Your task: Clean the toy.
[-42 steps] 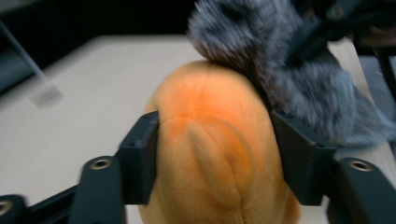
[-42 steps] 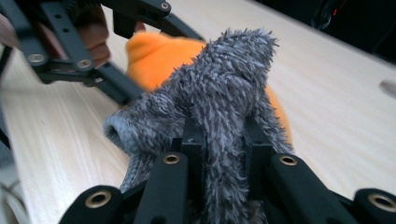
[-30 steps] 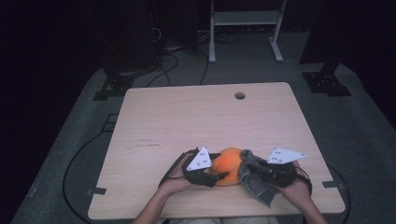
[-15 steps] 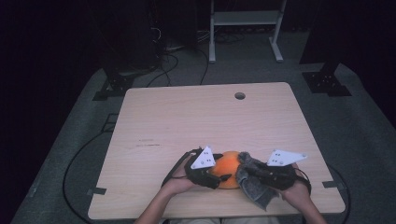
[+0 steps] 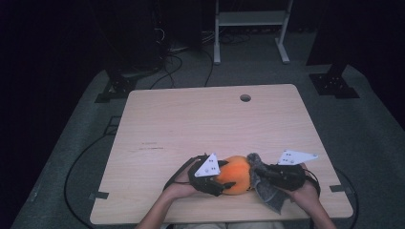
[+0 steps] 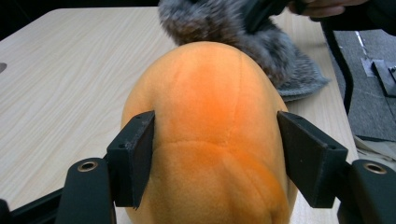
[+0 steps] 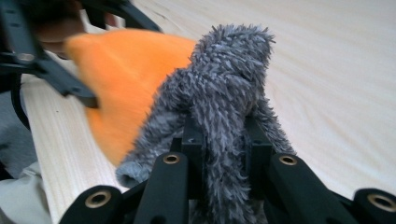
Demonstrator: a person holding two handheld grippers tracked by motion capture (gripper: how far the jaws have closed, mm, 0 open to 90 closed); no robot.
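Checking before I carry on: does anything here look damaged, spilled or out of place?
Nothing stands out. The orange plush sits between the left gripper pads, and the right gripper is clamped on the grey furry cloth. The table shows no spill or damage.

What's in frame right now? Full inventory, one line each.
Plush toy: 1, orange, near edge of table, between both grippers.
Furry cloth: 1, grey, at the toy's right side, clamped in the right gripper.
Table: 1, light wood, round hole near far edge.
Stand: 1, white, on floor behind table.
Cables: several, black, on floor.
Left gripper: 1, black, fingers astride the toy.
Right gripper: 1, black, shut on cloth.
Hands: 2, at bottom edge.
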